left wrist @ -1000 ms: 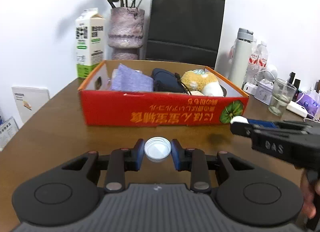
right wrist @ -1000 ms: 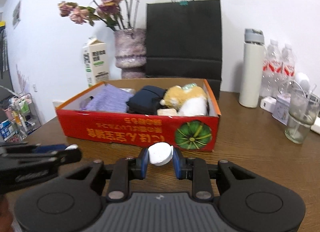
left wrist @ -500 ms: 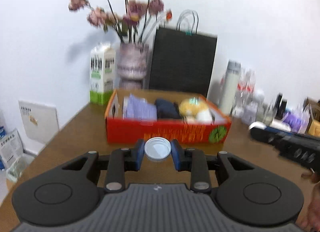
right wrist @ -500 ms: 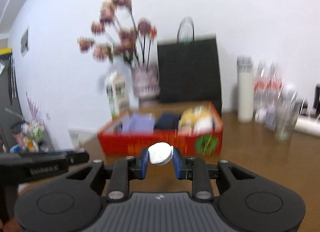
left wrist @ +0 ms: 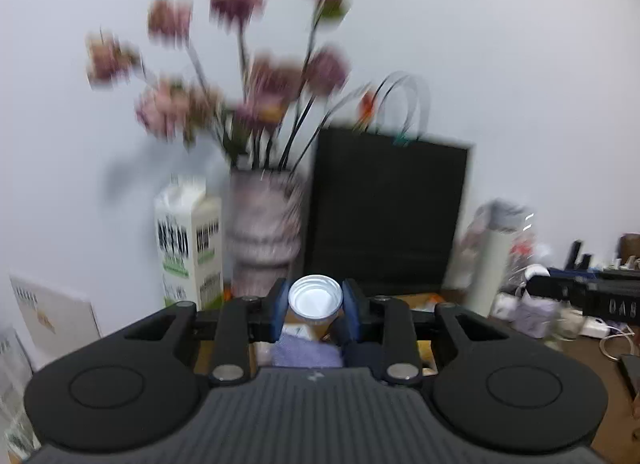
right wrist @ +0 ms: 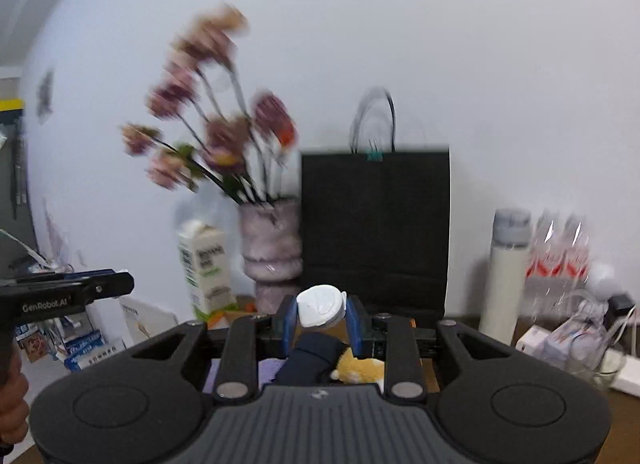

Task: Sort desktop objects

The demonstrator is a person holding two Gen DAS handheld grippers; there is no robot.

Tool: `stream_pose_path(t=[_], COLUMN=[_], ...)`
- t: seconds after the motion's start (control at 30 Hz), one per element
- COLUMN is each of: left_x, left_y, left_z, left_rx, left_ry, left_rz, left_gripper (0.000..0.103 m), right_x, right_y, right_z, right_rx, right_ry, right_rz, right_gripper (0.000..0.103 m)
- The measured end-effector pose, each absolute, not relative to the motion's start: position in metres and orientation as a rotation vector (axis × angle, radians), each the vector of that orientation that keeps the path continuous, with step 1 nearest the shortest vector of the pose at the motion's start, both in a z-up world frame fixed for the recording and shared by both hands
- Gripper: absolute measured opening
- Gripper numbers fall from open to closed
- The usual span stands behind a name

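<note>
Two grippers are in play, each clenched on one small white object. The left gripper [left wrist: 315, 308] pinches one white screw cap [left wrist: 315, 300] between its two blue pads [left wrist: 279, 310], the cap's hollow, ribbed inside facing the camera; it sits dead centre between the pads, at 12 o'clock from the gripper's grey body, raised above the contents of the box below. The right gripper [right wrist: 321, 322] grips one white rounded lid [right wrist: 321, 306], which sits tilted between its pads [right wrist: 291, 322], its top poking a little above them, again at 12 o'clock from the body. Below and behind the right gripper's fingers lie one dark navy pouch [right wrist: 310, 358], one yellow plush toy [right wrist: 360, 368] at about 4 o'clock from the lid, and one lilac cloth [right wrist: 266, 368] at about 8 o'clock; the box holding them is mostly hidden. Against the white wall stand one milk carton [right wrist: 206, 270] at 10 o'clock from the lid, one pinkish vase [right wrist: 272, 248] of blurred dried flowers [right wrist: 218, 131] at 11 o'clock, one black paper bag [right wrist: 376, 232] at 1 o'clock, and one white flask [right wrist: 506, 276] with a grey top at 3 o'clock. Beside the flask is a pack of clear bottles with red labels [right wrist: 560, 260]; their count is too smeared to tell. In the right wrist view the other gripper's black side shows at 9 o'clock, with part of a hand [right wrist: 12, 404] under it.
</note>
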State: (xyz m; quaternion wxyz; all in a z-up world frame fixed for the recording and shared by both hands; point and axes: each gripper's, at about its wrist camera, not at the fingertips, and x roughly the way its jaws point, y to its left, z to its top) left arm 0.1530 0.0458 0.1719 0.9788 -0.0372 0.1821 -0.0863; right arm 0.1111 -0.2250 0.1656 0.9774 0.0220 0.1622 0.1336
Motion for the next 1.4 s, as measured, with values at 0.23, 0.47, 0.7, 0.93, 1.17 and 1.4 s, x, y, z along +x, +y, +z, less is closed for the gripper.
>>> stream_pose_path(t=[0.23, 0.47, 0.7, 0.93, 1.17, 1.4], left_x=[0.265, 0.286, 0.261, 0.237, 0.176, 0.112], left_y=[0.017, -0.006, 0.02, 0.014, 0.009, -0.001], left_z=[0.092, 0.053, 0.099, 0.106, 0.089, 0.062], left_rx=[-0.091, -0.02, -0.086, -0.053, -0.049, 0.021], left_ry=[0.72, 0.811, 0.704, 0.759, 0.741, 0.677], left_rz=[-0.231, -0.223, -0.195, -0.147, -0.096, -0.064], left_gripper=[0.03, 0.072, 0.103, 0.103, 0.103, 0.103], right_x=[0.258, 0.301, 0.287, 0.253, 0.198, 0.125], right_y=[-0.233, -0.208, -0.222, -0.234, -0.243, -0.232], right_z=[0.098, 0.046, 0.061, 0.094, 0.089, 0.062], right_rx=[0.058, 0.006, 0.082, 0.08, 0.062, 0.012], right_ry=[0.708, 0.855, 0.84, 0.769, 0.749, 0.668], right_rz=[0.248, 0.208, 0.209, 0.2, 0.191, 0.165], right_gripper=[0.025, 0.03, 0.055, 0.071, 0.073, 0.074])
